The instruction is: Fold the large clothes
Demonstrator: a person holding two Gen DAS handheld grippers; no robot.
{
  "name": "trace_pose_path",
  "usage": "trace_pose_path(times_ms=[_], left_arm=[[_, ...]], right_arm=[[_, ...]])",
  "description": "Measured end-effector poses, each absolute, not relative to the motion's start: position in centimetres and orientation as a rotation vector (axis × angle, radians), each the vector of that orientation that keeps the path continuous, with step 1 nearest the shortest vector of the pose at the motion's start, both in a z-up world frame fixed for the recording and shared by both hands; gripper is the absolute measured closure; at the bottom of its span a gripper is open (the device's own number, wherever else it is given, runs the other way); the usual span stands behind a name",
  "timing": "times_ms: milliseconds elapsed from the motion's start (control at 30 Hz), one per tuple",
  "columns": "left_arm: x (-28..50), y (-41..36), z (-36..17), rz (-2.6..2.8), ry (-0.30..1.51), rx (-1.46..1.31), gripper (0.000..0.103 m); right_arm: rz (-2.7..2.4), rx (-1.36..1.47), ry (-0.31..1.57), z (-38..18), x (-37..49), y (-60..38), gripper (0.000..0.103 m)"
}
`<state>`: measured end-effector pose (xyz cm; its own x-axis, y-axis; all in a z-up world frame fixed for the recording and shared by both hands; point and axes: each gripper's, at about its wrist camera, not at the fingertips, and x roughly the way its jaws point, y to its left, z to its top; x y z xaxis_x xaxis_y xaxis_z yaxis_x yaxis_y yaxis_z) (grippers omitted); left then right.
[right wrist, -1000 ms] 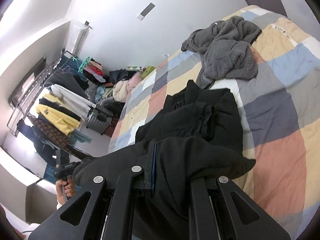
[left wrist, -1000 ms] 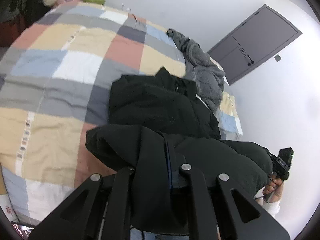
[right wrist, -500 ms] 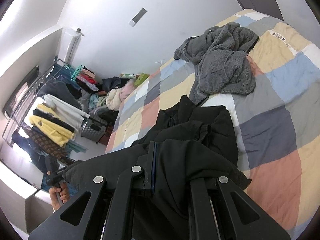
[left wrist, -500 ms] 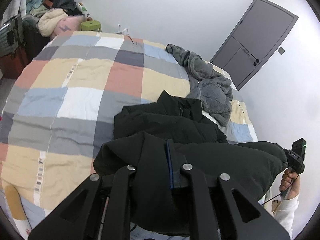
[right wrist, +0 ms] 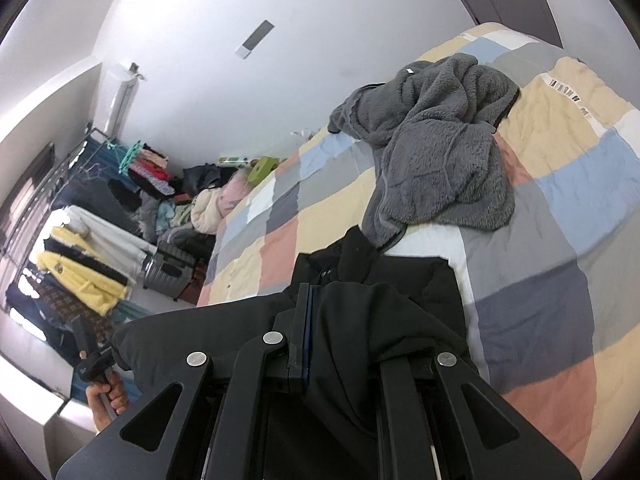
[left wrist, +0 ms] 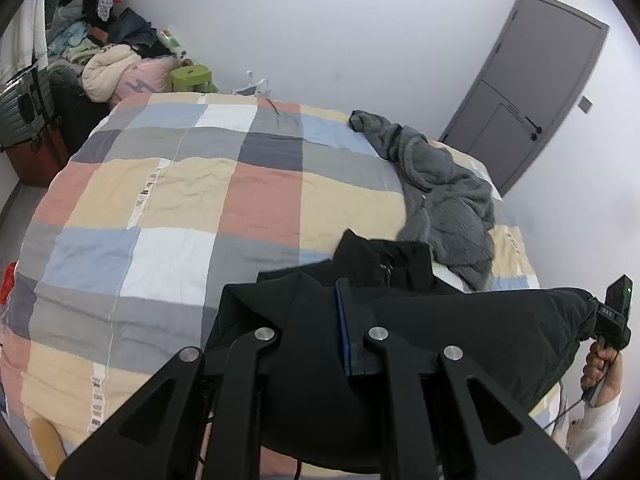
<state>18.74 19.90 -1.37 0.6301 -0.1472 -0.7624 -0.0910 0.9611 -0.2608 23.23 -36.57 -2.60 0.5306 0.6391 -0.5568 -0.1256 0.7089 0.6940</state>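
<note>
Both grippers, left (left wrist: 320, 320) and right (right wrist: 340, 320), level over bed (left wrist: 260, 200) edge, clamped on jacket (left wrist: 480, 328); no legible writing.

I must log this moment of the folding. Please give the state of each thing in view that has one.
black jacket: held up along its edge, collar end on the bed
left gripper: jaws shut on the jacket
right gripper: jaws shut on the jacket
grey fleece: crumpled, unfolded
door: closed
</note>
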Motion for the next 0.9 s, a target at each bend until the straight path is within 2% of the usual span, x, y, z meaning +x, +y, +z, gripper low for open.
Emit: trace_pose_path(times_ms=[167, 367, 467, 533, 633, 700, 767, 900], left_arm=[[24.0, 19.3, -4.0, 0.024, 0.915, -0.254, 0.087], [27.6, 19.9, -8.6, 0.056, 0.994, -0.307, 0.087], [27.6, 20.7, -9.7, 0.036, 1.031, -0.360, 0.086], [27.0, 21.4, -10.2, -0.001, 1.065, -0.409, 0.082], [26.3, 22.3, -10.5, -0.065, 1.109, -0.501, 0.063], [25.2, 23.6, -10.6, -0.131, 1.129, -0.609, 0.038], [24.4, 24.2, -10.1, -0.173, 1.128, -0.654, 0.022], [21.3, 26.0, -6.9, -0.180, 1.036, -0.589, 0.022]], right_arm=[[0.446, 0.644, 0.941, -4.8, 28.0, -35.8, 0.097], [0.418, 0.756, 1.035, -10.4, 32.0, -35.4, 0.096], [0.473, 0.916, 1.061, -13.0, 32.0, -36.3, 0.091], [0.506, 0.978, 1.084, -13.8, 31.7, -36.7, 0.084], [0.558, 0.994, 1.101, -13.7, 30.9, -37.0, 0.059], [0.588, 1.008, 1.094, -12.9, 30.0, -37.2, 0.031], [0.616, 1.024, 1.076, -11.8, 29.1, -37.6, 0.025], [0.637, 0.966, 1.055, -9.2, 27.3, -38.2, 0.023]])
